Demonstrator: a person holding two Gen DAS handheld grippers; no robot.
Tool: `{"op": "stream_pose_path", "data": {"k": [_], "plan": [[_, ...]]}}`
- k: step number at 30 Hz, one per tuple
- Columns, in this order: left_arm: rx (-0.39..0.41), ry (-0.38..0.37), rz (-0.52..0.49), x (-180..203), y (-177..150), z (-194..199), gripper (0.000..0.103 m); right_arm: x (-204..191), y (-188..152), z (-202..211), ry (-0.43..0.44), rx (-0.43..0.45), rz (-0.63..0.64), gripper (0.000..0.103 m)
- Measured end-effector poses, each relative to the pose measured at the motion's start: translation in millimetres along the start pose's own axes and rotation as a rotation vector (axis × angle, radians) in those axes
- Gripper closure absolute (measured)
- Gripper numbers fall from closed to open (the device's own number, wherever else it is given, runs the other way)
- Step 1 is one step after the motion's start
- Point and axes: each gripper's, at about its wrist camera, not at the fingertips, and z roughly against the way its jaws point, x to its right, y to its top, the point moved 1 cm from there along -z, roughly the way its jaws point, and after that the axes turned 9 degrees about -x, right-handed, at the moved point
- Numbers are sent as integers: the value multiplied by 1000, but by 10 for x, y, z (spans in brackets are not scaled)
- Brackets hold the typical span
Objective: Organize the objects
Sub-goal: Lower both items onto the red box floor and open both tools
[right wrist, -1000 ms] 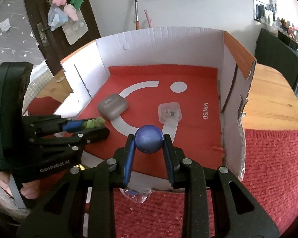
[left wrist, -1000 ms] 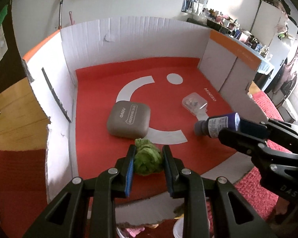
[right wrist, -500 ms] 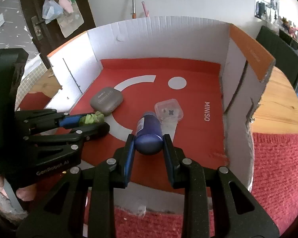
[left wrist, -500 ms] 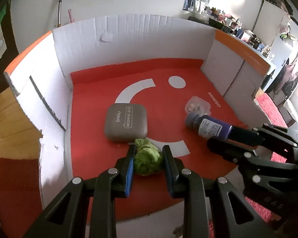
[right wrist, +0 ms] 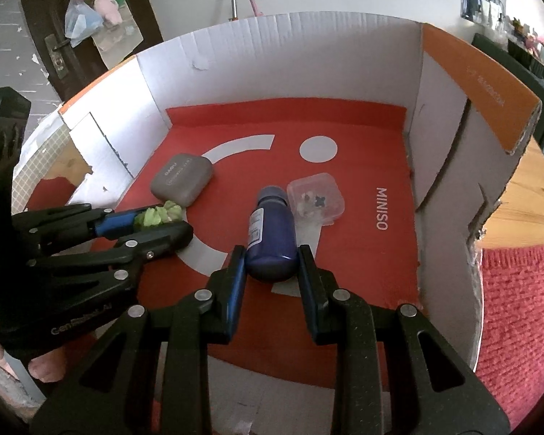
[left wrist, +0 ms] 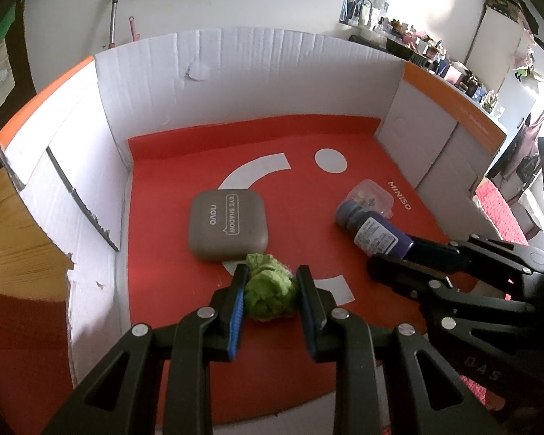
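Both claws are clenched inside the cardboard box [right wrist: 308, 58]: left claw [left wrist: 270, 291] grips a crumpled green wad [left wrist: 270, 293] just beside the grey eyeshadow case [left wrist: 226, 230], right claw [right wrist: 272, 264] grips a blue bottle [right wrist: 272, 235] whose cap nears the clear plastic case [right wrist: 317, 201]. Released tilted, the bottle will probably roll and knock that case; the light wad may cling to a pad.

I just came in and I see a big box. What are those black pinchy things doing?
A person holds two tools over a cardboard box with a red floor. The left tool is shut on a crumpled green thing, and the right tool is shut on a dark blue bottle, tipped cap-first into the box. A grey eye shadow case and a small clear case already lie inside.
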Motion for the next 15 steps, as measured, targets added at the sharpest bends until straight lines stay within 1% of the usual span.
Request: {"op": "stream_pose_path", "data": {"k": [15], "plan": [[9, 5, 4, -7, -2, 4, 75, 8, 22, -12, 13, -9, -11, 76]]}}
